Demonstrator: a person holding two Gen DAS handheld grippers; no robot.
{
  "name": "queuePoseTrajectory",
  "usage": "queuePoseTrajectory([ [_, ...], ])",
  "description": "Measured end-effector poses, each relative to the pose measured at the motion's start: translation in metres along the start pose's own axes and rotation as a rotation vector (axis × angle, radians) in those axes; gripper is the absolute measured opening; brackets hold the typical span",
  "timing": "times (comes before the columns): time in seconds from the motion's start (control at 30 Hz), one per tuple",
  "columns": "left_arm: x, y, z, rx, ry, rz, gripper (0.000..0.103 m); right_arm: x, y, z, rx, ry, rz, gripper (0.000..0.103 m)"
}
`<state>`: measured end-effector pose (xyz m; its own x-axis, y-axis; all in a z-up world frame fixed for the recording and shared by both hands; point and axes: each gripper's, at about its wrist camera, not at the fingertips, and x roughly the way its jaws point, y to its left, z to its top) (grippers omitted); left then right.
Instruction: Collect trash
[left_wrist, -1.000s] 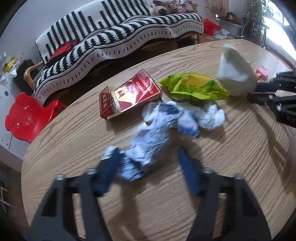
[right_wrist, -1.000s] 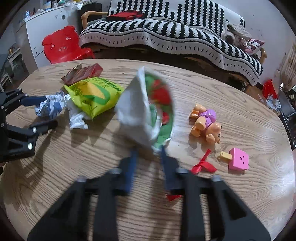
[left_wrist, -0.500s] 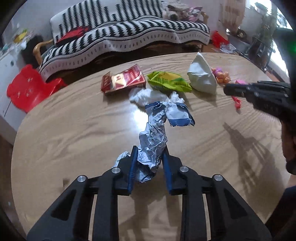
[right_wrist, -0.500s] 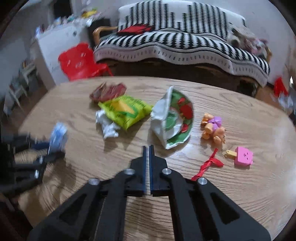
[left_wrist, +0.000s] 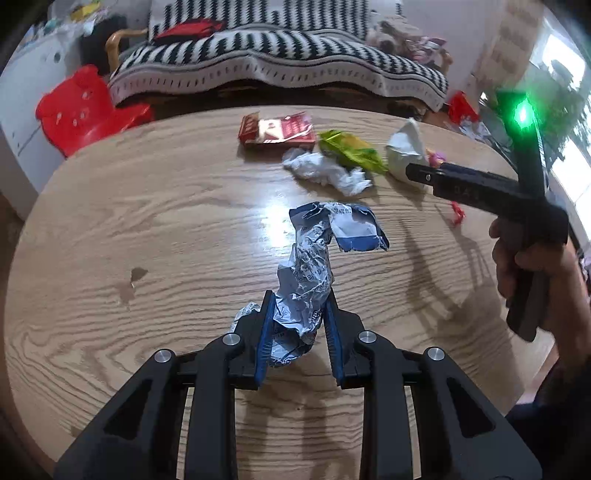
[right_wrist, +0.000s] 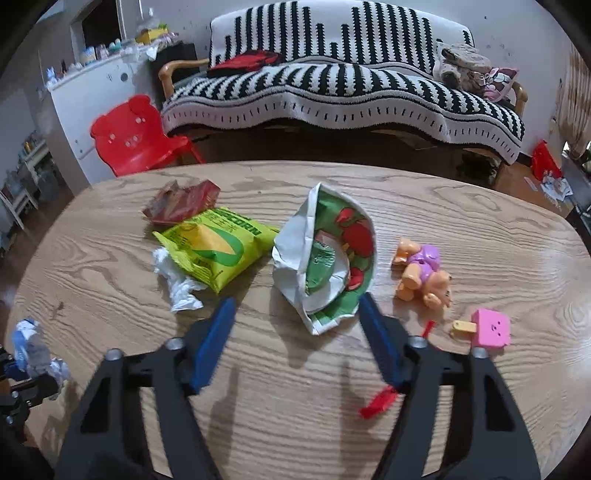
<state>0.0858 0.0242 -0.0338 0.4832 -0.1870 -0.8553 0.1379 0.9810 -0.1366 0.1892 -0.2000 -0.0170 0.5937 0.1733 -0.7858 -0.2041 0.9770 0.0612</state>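
My left gripper is shut on a crumpled silver and blue wrapper, held up over the round wooden table. On the far side lie a red carton, white crumpled paper, a yellow-green snack bag and a white and green paper bowl. My right gripper hangs just short of that paper bowl with its jaws opening; the bowl's near rim sits in the gap and the pads do not touch it. The yellow-green snack bag lies to its left.
Toys lie right of the bowl: an orange and purple figure, a pink ice-lolly block and a red ribbon. Behind the table stand a striped sofa and a red child's chair. A hand holds the right tool.
The left gripper closed on the silver and blue wrapper and carried it up and toward the near side. The right gripper let go of the paper bowl, drew back shut, then spread its jaws.
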Motion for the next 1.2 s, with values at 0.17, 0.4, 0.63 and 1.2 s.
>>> queuePoseTrajectory([
  [0.17, 0.003, 0.002, -0.003, -0.006, 0.012, -0.022, 0.025, 0.013, 0.011, -0.001, -0.042, 0.023, -0.017, 0.006],
  [0.4, -0.009, 0.002, -0.005, -0.011, -0.019, -0.008, 0.025, -0.037, 0.027, -0.021, -0.097, -0.022, 0.01, 0.004],
  [0.63, -0.037, -0.013, -0.03, 0.017, -0.034, 0.0, 0.025, -0.122, 0.051, -0.072, -0.115, -0.062, 0.1, 0.004],
  [1.2, -0.079, -0.068, -0.189, 0.046, 0.048, -0.11, 0.025, -0.241, 0.102, -0.244, -0.134, -0.041, 0.238, 0.004],
])
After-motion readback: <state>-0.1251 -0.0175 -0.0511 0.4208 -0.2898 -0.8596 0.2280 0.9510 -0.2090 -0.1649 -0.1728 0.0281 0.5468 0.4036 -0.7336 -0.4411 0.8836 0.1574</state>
